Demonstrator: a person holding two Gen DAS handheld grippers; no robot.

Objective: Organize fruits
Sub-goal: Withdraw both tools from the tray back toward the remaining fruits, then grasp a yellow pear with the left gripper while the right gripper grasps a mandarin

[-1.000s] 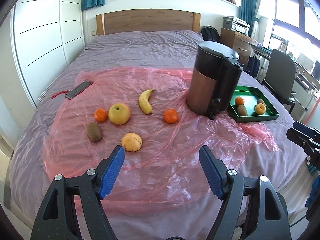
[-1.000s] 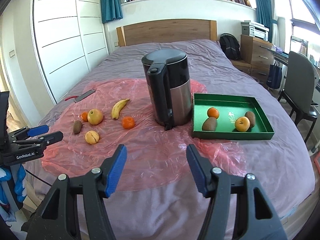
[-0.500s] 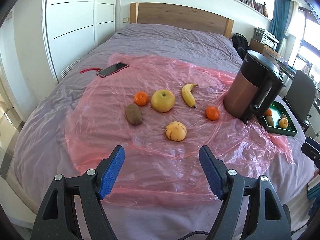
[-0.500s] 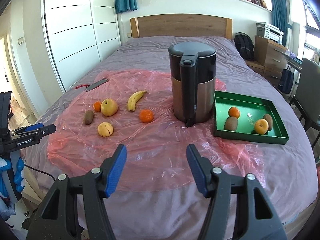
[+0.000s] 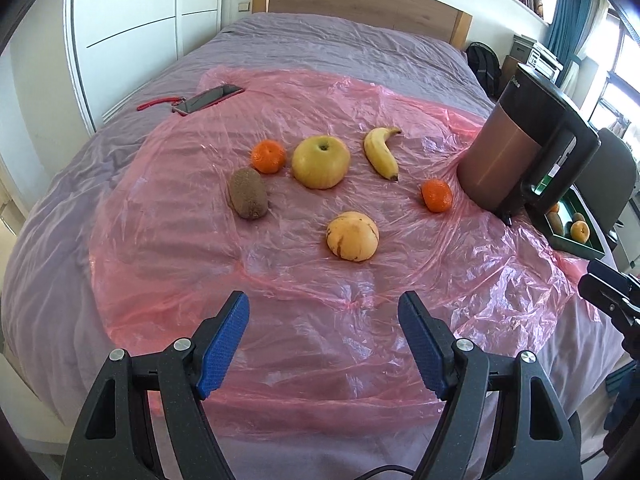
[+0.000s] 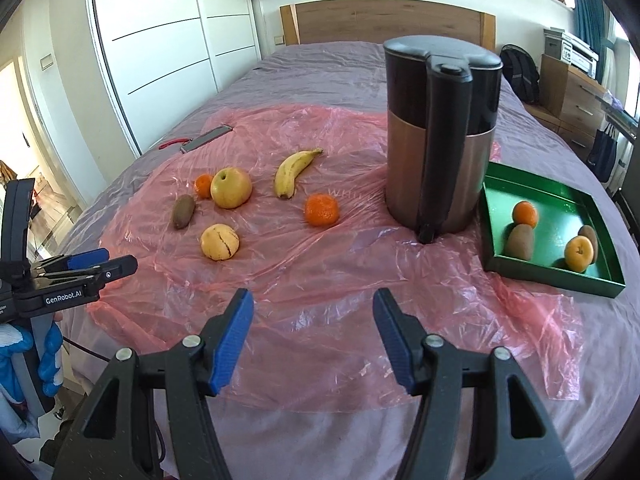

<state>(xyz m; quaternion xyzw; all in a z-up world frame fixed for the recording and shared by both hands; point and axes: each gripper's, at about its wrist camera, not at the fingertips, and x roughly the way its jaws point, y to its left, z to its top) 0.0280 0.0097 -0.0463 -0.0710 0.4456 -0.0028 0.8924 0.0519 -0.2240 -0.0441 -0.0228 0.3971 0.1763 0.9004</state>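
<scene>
Both claws, left claw (image 5: 323, 308) marked "GenRobot.AI" and right claw (image 6: 313, 304), gape empty over pink plastic (image 6: 328, 272).

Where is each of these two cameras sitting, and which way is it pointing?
Left wrist: on the left gripper, looking down past its blue fingers at loose fruit on the pink plastic sheet.
Right wrist: on the right gripper, facing the kettle and green tray; a gloved hand shows.
Shared: banana, kettle, tray.

Six loose fruits on pink plastic sheet (image 5: 304, 280) — left gripper (image 5: 323, 310) jaws apart, empty — beside kettle (image 5: 520, 152).
</scene>
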